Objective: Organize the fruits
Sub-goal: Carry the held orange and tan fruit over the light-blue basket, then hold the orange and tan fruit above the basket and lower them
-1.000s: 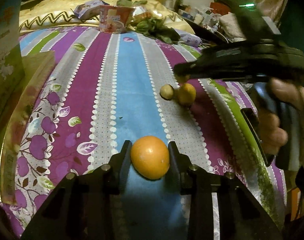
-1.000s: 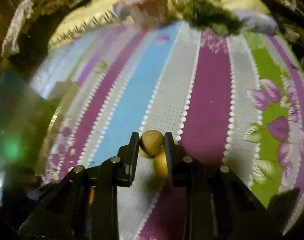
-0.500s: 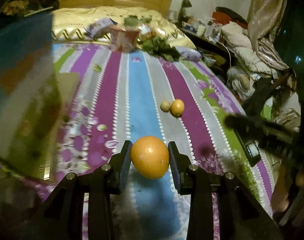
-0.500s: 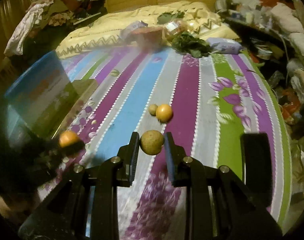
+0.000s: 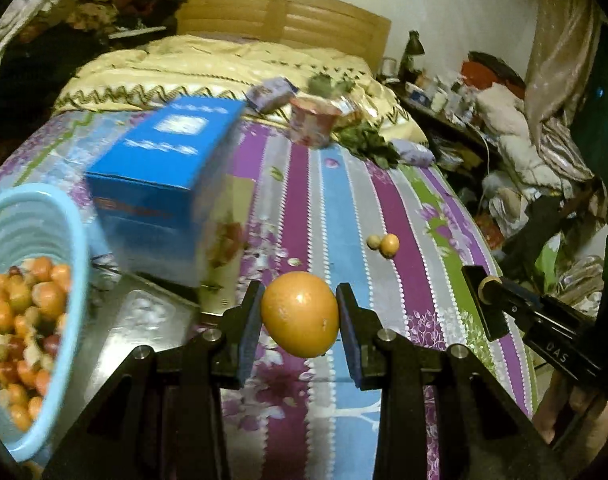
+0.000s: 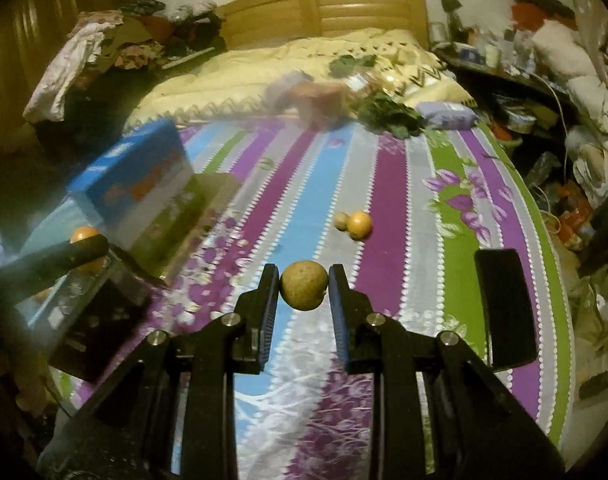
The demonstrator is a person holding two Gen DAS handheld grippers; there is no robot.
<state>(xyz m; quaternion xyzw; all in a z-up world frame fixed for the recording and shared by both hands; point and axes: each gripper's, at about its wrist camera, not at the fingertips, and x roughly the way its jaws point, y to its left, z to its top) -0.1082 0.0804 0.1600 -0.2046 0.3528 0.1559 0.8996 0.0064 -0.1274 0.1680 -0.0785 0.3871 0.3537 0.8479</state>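
above the striped bed (image 5: 343, 184), left gripper (image 5: 300, 316) clamps a large orange (image 5: 300, 314); right gripper (image 6: 304, 286) is closed on a small brownish fruit (image 6: 304, 286). blue basket (image 5: 74, 240) of mixed fruit sits at the bed's left edge, left of both, nearer the left hand. two fruits (image 6: 353, 223) remain mid-bed.

Blue box (image 5: 164, 184), black phone (image 6: 503, 308)

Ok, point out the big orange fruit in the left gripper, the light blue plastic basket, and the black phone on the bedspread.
big orange fruit (image 5: 300, 314), left wrist view, middle of its skin
light blue plastic basket (image 5: 78, 240), left wrist view, right rim
black phone (image 6: 505, 308), right wrist view, screen centre
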